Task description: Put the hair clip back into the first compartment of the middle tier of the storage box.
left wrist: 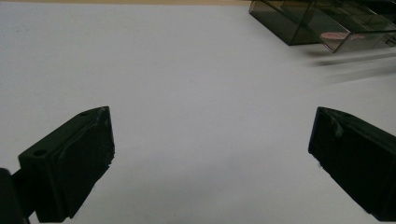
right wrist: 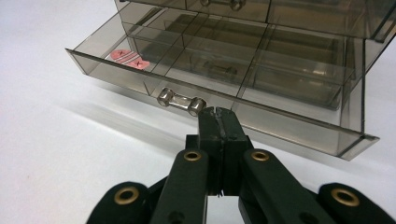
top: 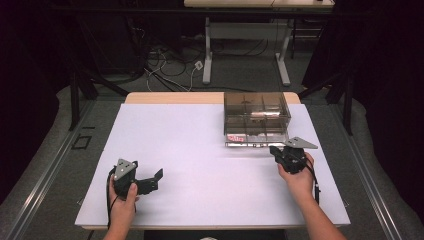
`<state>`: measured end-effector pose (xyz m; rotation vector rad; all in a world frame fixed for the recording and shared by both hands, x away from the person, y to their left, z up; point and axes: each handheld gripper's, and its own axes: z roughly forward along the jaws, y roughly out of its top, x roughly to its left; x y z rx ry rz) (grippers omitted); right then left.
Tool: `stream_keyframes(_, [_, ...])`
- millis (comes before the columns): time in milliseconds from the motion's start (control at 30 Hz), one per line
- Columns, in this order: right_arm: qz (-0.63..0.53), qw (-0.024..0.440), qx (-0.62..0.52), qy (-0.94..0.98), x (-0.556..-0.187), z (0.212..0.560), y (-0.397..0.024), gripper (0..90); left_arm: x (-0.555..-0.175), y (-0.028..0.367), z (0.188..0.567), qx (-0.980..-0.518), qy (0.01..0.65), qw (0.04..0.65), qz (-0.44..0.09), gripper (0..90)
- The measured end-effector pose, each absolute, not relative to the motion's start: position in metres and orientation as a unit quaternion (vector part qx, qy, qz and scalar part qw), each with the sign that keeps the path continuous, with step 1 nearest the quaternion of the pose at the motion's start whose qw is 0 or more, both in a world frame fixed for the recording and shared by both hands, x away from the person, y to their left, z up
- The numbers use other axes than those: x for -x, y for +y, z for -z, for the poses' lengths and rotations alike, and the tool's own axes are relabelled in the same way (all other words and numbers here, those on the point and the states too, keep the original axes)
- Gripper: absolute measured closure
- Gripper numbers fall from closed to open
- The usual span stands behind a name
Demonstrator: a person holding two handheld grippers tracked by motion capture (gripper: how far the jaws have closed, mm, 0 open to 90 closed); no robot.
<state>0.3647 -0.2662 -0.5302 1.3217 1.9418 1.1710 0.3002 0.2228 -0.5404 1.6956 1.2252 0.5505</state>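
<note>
A smoky see-through drawer box [top: 256,117] stands at the far right of the white table [top: 200,165]. Its lowest drawer [right wrist: 299,126] is pulled out toward me, with a pink patterned item [right wrist: 129,58] in the left compartment. My right gripper [right wrist: 218,115] is shut with nothing between its jaws, its tips right beside the right end of the drawer's clear handle [right wrist: 181,101]. In the high view the right gripper [top: 276,150] sits just in front of the drawer. My left gripper [top: 154,181] rests open near the table's front left, nothing between its fingers [left wrist: 74,163].
The box's upper drawers [right wrist: 289,18] are pushed in. Beyond the table stand another desk [top: 245,30] and loose cables on the floor [top: 170,65]. The wooden far edge of the table [top: 170,97] shows behind the white sheet.
</note>
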Motion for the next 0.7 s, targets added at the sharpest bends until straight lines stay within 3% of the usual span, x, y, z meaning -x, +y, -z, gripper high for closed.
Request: stream_keyframes(700, [-0.412, 0.236, -0.512, 0.716, -0.379, 0.53, -0.269, 90.0, -0.298, 0.224, 0.539, -0.686, 0.501, 0.475, -0.23, 0.4])
